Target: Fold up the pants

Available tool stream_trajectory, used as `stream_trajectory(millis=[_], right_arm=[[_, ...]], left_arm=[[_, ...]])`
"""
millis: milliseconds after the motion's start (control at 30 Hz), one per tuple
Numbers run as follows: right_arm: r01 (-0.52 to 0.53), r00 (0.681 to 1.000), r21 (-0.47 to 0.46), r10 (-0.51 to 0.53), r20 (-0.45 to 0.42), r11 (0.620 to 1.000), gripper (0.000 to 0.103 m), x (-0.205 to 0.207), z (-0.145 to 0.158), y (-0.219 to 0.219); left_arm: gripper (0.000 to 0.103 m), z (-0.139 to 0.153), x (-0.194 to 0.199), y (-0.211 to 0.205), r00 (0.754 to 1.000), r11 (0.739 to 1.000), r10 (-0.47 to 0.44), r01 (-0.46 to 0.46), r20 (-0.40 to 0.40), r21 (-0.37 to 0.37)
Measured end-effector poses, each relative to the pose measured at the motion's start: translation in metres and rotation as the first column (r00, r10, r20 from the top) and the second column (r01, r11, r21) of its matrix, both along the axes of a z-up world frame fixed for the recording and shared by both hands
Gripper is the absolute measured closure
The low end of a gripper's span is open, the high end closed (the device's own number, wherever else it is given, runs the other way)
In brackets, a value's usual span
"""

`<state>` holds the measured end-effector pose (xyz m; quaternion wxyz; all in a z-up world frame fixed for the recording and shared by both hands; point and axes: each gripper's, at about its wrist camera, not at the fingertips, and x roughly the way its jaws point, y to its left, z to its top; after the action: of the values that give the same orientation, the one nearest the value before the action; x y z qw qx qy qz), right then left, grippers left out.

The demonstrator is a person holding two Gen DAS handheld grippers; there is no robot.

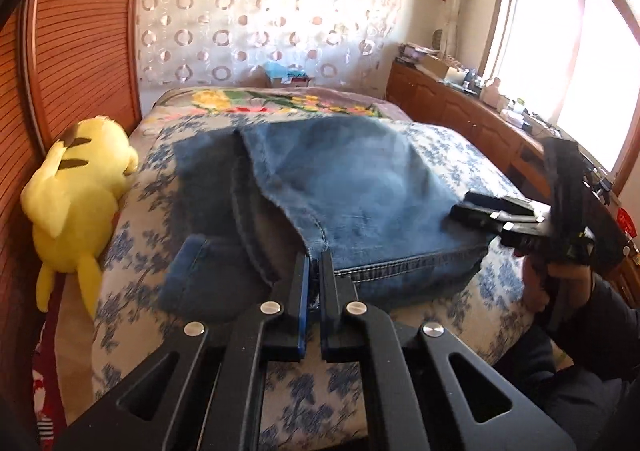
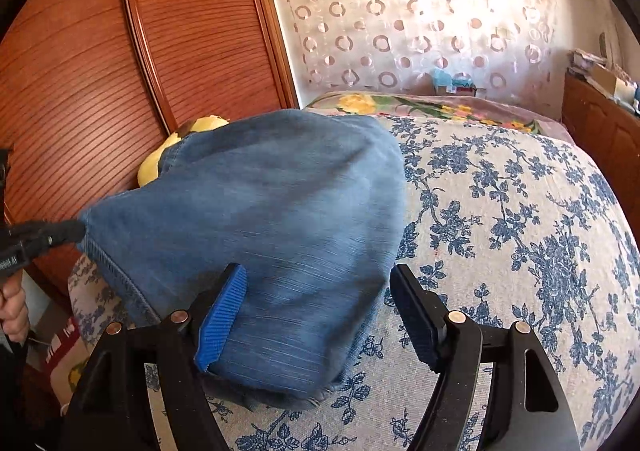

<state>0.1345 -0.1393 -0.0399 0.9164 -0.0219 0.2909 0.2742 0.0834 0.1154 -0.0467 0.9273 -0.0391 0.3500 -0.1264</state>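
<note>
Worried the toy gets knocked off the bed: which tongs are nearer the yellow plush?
Left. The left tongs grip the jeans hem beside the plush; the right tongs stand open at the jeans' opposite edge.

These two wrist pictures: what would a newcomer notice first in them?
First, the blue jeans spread on the floral bedspread in the middle of the bed. The left gripper is shut on their stitched hem, while the right gripper stands open around their other corner. Next, the yellow plush toy lies at the bed's edge beside the wooden wardrobe.
</note>
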Motion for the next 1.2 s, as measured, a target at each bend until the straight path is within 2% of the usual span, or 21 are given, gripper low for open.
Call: stream_trajectory(millis=[167, 333, 433, 500, 533, 567, 600, 767, 933, 1200], right_arm=[[0.002, 1.0, 0.008, -0.002, -0.012, 1.0, 0.027, 0.002, -0.001, -0.004], [-0.001, 1.0, -0.026, 0.0, -0.007, 1.0, 0.027, 0.002, -0.002, 0.0], [-0.005, 1.0, -0.053, 0.005, 0.003, 0.999, 0.027, -0.001, -0.002, 0.006], [-0.009, 1.0, -0.07, 0.01, 0.01, 0.998, 0.027, -0.002, -0.003, 0.01], [-0.012, 1.0, -0.074, 0.012, 0.011, 0.997, 0.027, -0.002, -0.002, 0.011], [-0.013, 1.0, -0.075, 0.013, 0.009, 0.997, 0.027, -0.002, -0.002, 0.012], [-0.013, 1.0, -0.072, 0.013, 0.006, 0.997, 0.027, -0.002, -0.002, 0.012], [-0.009, 1.0, -0.063, 0.009, -0.003, 0.998, 0.027, 0.0, -0.003, 0.011], [-0.008, 1.0, -0.063, 0.008, 0.001, 0.998, 0.027, 0.0, -0.003, 0.01], [-0.006, 1.0, -0.067, 0.006, 0.003, 0.998, 0.027, 0.0, -0.004, 0.01]], left_arm=[[0.098, -0.02, 0.003, 0.007, 0.998, 0.999, 0.033, -0.033, -0.047, 0.0], [0.096, -0.019, 0.006, 0.006, 0.998, 0.999, 0.038, -0.037, -0.054, 0.012], [0.08, -0.013, 0.011, 0.004, 0.997, 0.998, 0.056, -0.054, -0.048, 0.036], [0.074, -0.009, 0.014, 0.005, 0.997, 0.997, 0.062, -0.06, -0.043, 0.045], [0.067, -0.006, 0.016, 0.006, 0.997, 0.997, 0.064, -0.062, -0.037, 0.046], [0.056, -0.002, 0.017, 0.007, 0.997, 0.997, 0.068, -0.066, -0.026, 0.043], [0.052, 0.001, 0.018, 0.007, 0.997, 0.997, 0.07, -0.069, -0.012, 0.035], [0.05, 0.018, 0.031, 0.009, 0.997, 0.997, 0.068, -0.069, 0.031, 0.032], [0.05, 0.022, 0.058, 0.006, 0.997, 0.996, 0.062, -0.064, 0.033, 0.054], [0.05, 0.008, 0.104, 0.003, 0.999, 0.998, 0.026, -0.024, -0.031, 0.057]])
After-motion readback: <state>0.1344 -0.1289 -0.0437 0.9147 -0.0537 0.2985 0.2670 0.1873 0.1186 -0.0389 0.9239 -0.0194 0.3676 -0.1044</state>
